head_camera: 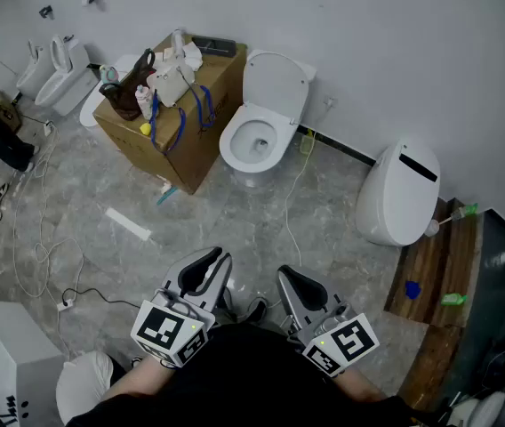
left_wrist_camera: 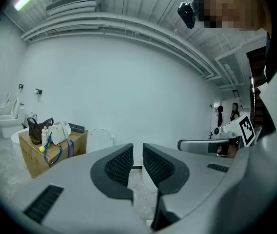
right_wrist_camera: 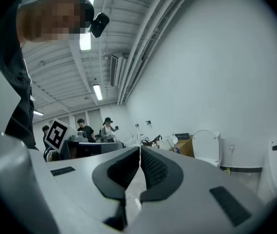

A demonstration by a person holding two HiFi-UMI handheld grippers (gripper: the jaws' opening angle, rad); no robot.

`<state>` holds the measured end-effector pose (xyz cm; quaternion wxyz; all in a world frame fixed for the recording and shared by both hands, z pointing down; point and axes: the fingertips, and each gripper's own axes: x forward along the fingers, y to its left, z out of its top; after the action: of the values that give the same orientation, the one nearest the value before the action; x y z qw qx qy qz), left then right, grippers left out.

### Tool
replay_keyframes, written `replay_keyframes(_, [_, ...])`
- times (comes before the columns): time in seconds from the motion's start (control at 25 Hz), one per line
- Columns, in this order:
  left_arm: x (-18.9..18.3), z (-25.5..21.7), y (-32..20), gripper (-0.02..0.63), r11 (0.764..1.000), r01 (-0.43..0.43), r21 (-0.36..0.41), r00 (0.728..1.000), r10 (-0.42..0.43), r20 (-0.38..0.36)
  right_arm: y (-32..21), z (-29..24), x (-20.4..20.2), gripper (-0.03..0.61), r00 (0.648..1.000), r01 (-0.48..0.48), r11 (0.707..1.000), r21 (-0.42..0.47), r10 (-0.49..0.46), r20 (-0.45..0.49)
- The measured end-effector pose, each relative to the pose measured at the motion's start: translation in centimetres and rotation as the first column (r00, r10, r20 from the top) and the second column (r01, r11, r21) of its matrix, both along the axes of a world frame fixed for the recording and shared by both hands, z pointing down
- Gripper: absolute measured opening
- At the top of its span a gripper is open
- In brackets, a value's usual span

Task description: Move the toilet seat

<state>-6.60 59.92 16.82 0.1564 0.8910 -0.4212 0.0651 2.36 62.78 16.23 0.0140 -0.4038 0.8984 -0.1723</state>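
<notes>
Cardboard box [head_camera: 210, 148] 1, open toilet [head_camera: 260, 124] 1, claws [head_camera: 214, 258] [head_camera: 287, 276] 2

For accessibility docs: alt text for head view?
A white toilet with its lid raised stands by the wall beside a cluttered cardboard box; the left tongs and right tongs hover empty over the floor, well short of it.

Along the wall [head_camera: 368, 25]
A box [head_camera: 195, 145] stands left of the toilet [head_camera: 261, 123], a bag [head_camera: 126, 92] on it; a second toilet [head_camera: 401, 194] stands farther right.
</notes>
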Motion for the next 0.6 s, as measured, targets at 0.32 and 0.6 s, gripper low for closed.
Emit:
replay_keyframes(0.32, [0.17,-0.03,-0.45,0.071,1.0,-0.003,0.004,1.0,0.003,-0.001,-0.42,0.12,0.08,0.038,1.0,0.007,1.0,-0.002,-0.007,0.001])
replay_keyframes(0.6, [0.11,0.48,-0.02,0.071,1.0,0.017,-0.011,1.0,-0.017,-0.012,-0.3,0.45,0.91,0.038,0.999,-0.02,1.0,-0.022,0.021,0.026])
